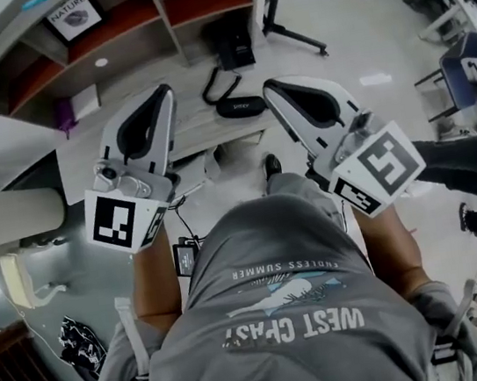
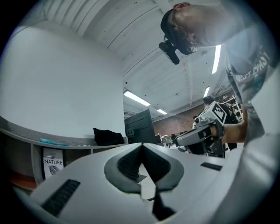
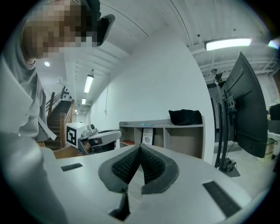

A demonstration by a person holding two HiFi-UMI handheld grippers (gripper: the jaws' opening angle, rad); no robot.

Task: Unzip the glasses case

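A black oval glasses case (image 1: 240, 105) with a black loop strap (image 1: 215, 86) lies on a light table (image 1: 190, 130) in the head view, closed as far as I can tell. My left gripper (image 1: 165, 92) and right gripper (image 1: 269, 89) are held up over it, one on each side, both pointing away from the person. Each is shut with nothing between its pads. In the left gripper view the jaws (image 2: 142, 147) meet against the ceiling and shelf, with the right gripper (image 2: 202, 133) beside them. The right gripper view shows closed jaws (image 3: 140, 147) and the left gripper (image 3: 99, 136).
A shelf unit (image 1: 107, 27) stands beyond the table with a "NATURE" picture (image 1: 73, 14) and a black bag (image 3: 186, 117) on top. A monitor (image 3: 249, 113) on a black stand (image 1: 287, 9) is to the right. Chairs and desks (image 1: 468, 62) fill the far right.
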